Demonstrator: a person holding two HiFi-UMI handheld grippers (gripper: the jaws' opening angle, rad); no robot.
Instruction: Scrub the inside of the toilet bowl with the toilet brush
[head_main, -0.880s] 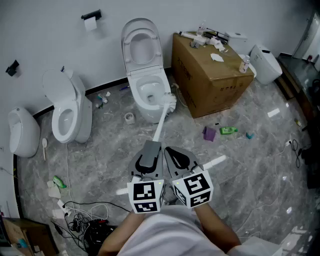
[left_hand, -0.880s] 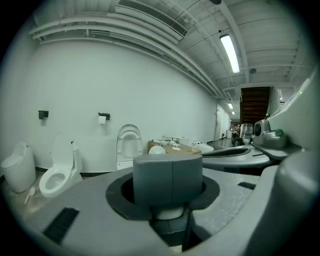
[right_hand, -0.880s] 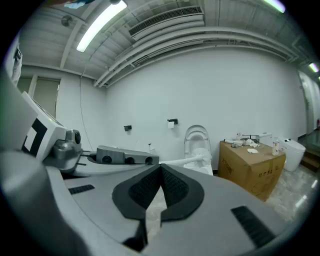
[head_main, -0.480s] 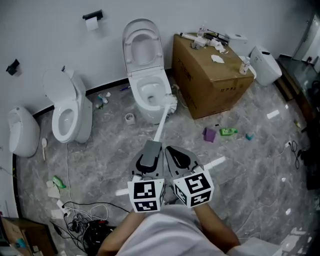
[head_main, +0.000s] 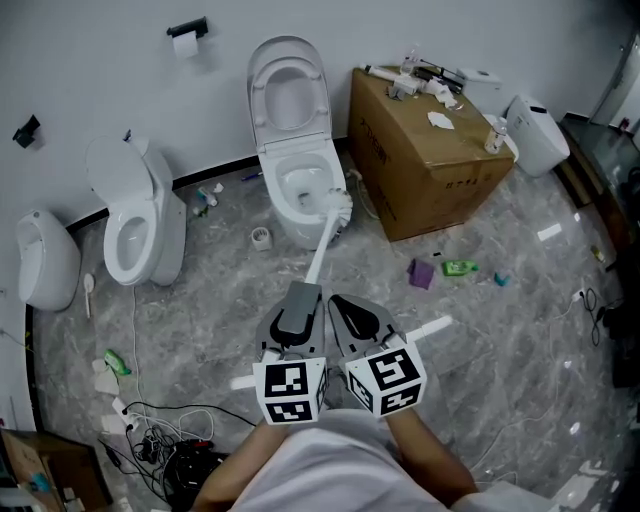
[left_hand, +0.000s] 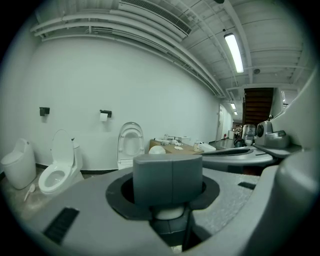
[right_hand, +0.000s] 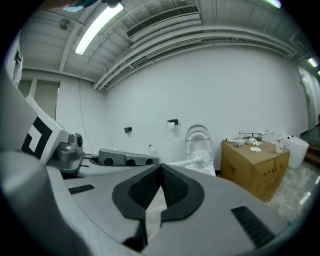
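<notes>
Hardly anything shifts: brush (head_main: 322, 238) head stays at the bowl's (head_main: 290, 172) right rim, not yet inside. Left tool (head_main: 300, 308) is clamped on its near end; right tool (head_main: 350, 312) closed, empty. Light, stiff shaft, probably springy bristles; that end-grip should steer it well.

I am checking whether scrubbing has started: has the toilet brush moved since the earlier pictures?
No. The toilet brush still has its head at the right rim of the toilet bowl, as before.
</notes>
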